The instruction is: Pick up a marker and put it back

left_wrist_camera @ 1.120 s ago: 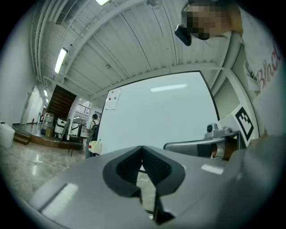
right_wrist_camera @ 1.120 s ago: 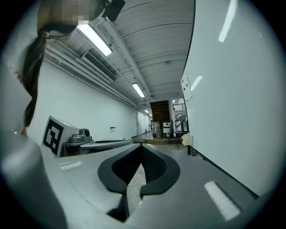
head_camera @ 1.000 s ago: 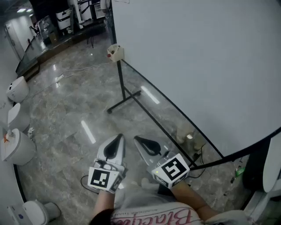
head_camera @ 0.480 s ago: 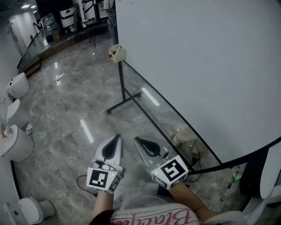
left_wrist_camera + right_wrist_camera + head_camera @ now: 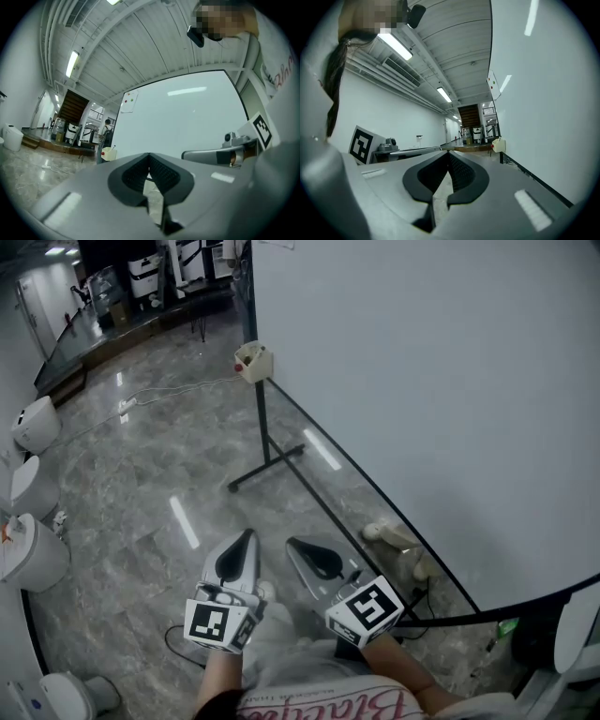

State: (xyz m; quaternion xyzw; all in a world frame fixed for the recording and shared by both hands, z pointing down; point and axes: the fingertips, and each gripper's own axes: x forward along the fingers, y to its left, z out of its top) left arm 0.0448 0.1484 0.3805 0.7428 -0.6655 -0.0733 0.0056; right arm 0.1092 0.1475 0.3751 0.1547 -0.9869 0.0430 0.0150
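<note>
Fingers (image 5: 132, 176) together, left gripper (image 5: 248, 534), right gripper (image 5: 292, 543), whiteboard (image 5: 422, 381) cut off

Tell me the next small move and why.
Probably step toward the cream box at the far corner of the whiteboard, the likeliest holder: no marker is visible, and the left gripper and right gripper are both shut, empty and far short of it.
</note>
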